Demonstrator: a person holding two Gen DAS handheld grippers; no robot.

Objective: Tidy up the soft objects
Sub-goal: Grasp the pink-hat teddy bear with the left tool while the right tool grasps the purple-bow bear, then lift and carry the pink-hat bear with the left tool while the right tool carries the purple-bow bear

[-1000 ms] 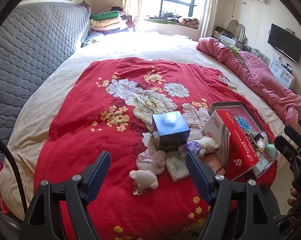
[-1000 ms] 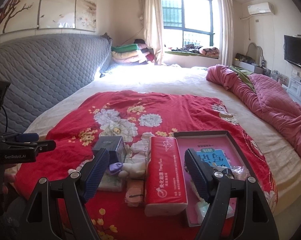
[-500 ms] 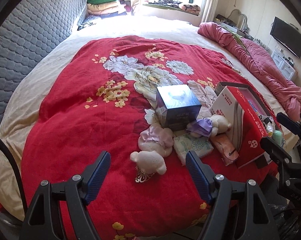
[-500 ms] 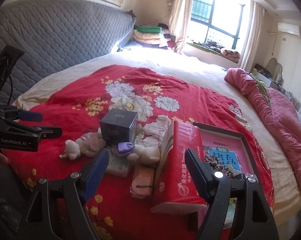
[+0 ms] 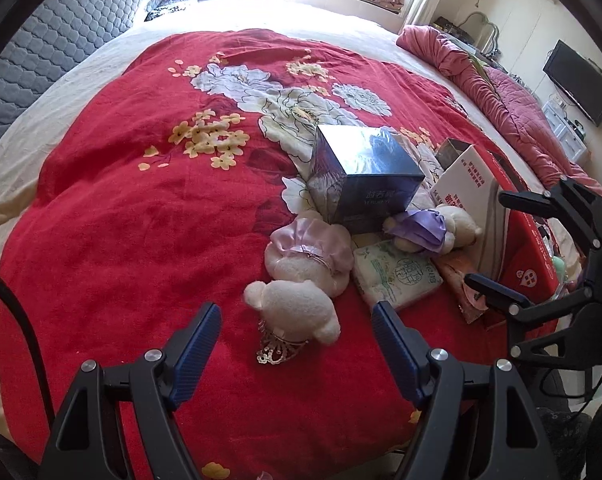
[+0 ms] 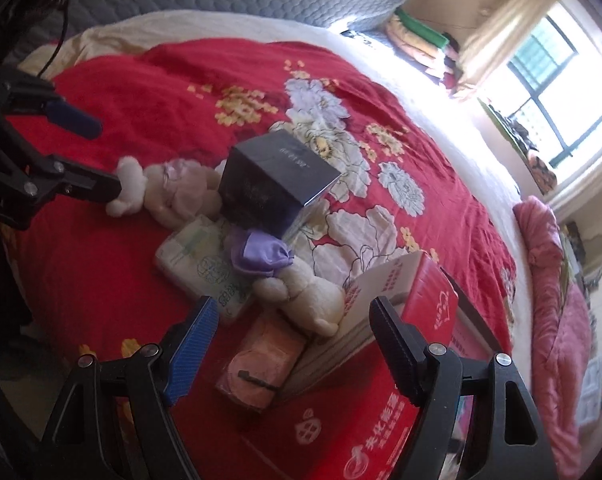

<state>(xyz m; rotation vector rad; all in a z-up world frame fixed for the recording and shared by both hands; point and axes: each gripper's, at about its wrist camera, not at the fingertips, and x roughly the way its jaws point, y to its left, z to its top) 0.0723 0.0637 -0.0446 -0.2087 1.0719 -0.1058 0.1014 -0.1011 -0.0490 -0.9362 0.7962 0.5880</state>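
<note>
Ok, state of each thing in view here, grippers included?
left gripper: open, empty, above the pink-dress bear
right gripper: open, empty
pink-dress bear: lying flat, crown beside its head
purple-dress bear: lying down, on the green tissue pack
dark box: closed
red tissue pack: on its edge

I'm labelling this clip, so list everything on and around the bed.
plush bears: two, cream; one in a pink dress nearest the left gripper, one in a purple dress beside the red pack
tiara: one, silvery, by the pink bear's head
box: one, dark blue, behind the bears
tissue packs: one white-green and one peach, between bears and red pack
large tissue pack: one, red, right edge
blanket: one, red floral, over the bed
quilt: one, pink, far right
headboard: one, grey quilted
left gripper: jaws open, empty
right gripper: jaws open, empty
</note>
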